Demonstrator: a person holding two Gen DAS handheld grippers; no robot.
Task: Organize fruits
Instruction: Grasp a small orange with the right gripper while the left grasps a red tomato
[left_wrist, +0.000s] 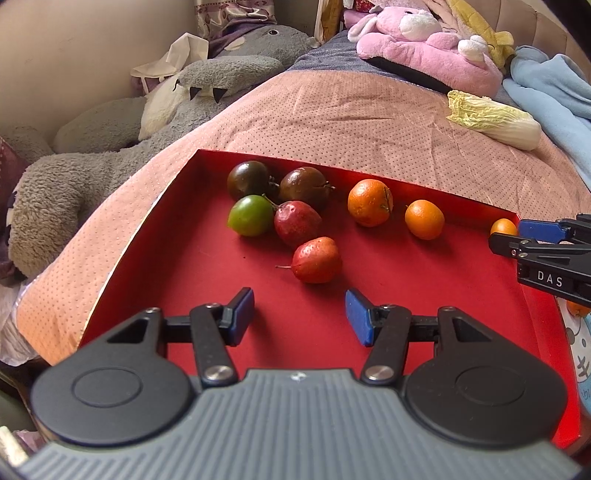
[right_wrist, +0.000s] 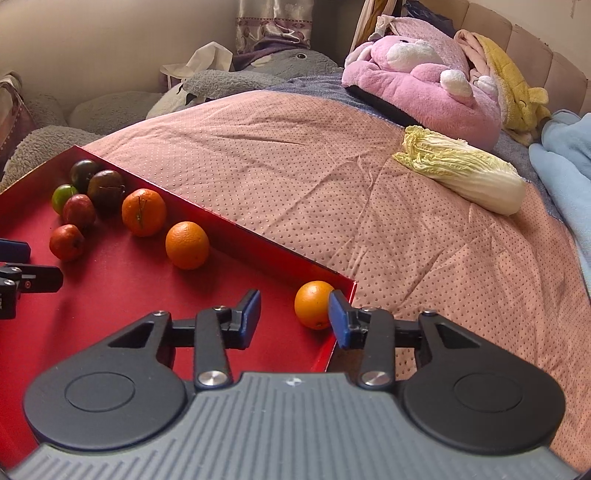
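While both grippers stand wide and empty over the red tray, the right gripper has a small orange just ahead, beside its right finger in the tray corner. Firm and round, it looks prone to rolling; grip across its middle. Ahead of the left gripper lies a red fruit, probably softer.

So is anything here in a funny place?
Yes. A napa cabbage lies alone on the pink blanket, outside the red tray where the fruits sit. One orange also sits apart in the tray's corner.
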